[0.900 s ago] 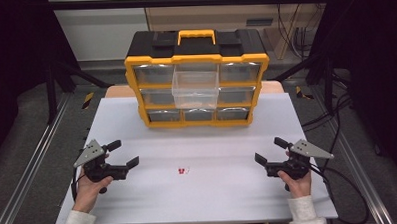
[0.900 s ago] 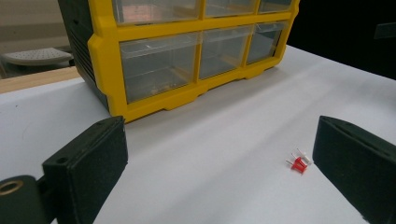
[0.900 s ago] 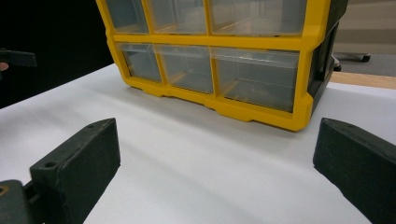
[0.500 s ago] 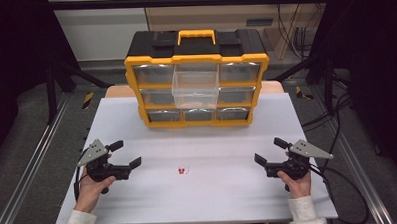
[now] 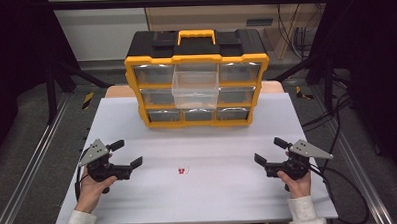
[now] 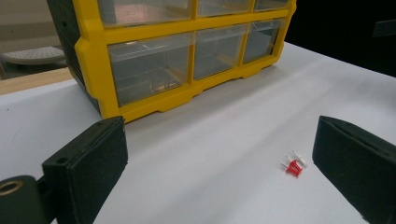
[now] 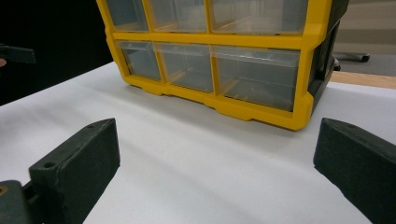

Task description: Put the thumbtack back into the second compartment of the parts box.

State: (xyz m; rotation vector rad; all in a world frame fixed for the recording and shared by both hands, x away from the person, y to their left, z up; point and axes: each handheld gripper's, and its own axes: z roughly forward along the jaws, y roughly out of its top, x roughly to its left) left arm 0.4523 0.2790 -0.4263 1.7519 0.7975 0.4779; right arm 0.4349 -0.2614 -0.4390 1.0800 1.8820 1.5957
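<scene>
Pushpins (image 5: pixel 182 170) lay on the white table (image 5: pixel 214 201), at the left gripper's (image 5: pixel 129 153) three o'clock. Both the left and right gripper (image 5: pixel 268 150) gaped wide, holding nothing.

The right gripper (image 7: pixel 215 172) holds its black jaws wide apart over the bare white table (image 7: pixel 196 158); beyond stands a yellow-framed organizer (image 7: pixel 224 51) with clear drawers, its lower row nearest.

Looks like a lab or workshop test bench: white table (image 5: pixel 214 191) ringed by dark aluminium framing (image 5: pixel 23 168), cables (image 5: pixel 337 137) trailing at 3 o'clock, hazard tape (image 5: pixel 87 100) on grey floor at 10, parts organiser (image 5: pixel 198 87) at 12.
</scene>
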